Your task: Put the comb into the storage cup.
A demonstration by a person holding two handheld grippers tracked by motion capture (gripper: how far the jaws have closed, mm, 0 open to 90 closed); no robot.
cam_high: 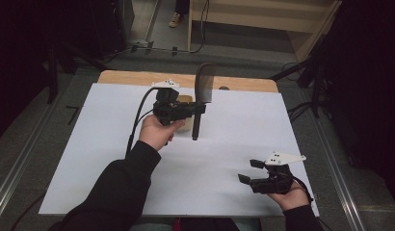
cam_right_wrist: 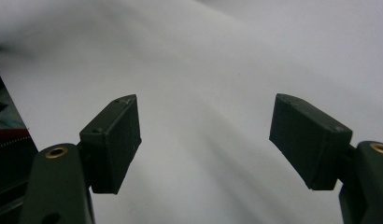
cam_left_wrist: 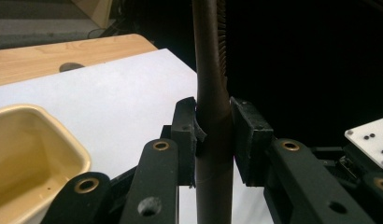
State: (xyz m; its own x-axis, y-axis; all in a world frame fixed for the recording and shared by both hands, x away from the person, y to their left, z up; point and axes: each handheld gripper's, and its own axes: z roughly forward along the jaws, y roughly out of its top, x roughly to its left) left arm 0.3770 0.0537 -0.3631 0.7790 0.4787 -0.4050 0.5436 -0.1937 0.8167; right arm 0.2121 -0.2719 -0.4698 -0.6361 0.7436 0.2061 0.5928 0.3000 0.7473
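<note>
My left gripper (cam_high: 197, 110) (cam_left_wrist: 213, 137) is shut on the round handle of a dark long-handled utensil (cam_high: 204, 84) (cam_left_wrist: 212, 74). The utensil stands upright above the table, broad flat head on top and handle end hanging below the jaws. In the left gripper view both pads press the handle's sides. A beige tub (cam_high: 185, 100) (cam_left_wrist: 31, 154) sits just behind and beside that gripper, partly hidden by it in the high view. My right gripper (cam_high: 249, 171) (cam_right_wrist: 203, 140) rests low at the near right, open, with bare white sheet between its pads.
A white sheet (cam_high: 224, 144) covers most of the wooden table (cam_high: 138, 77), whose far strip has a small dark hole (cam_high: 223, 88) (cam_left_wrist: 70, 66). Dark floor and cables surround the table. A wooden shelf unit (cam_high: 263, 19) stands beyond the far edge.
</note>
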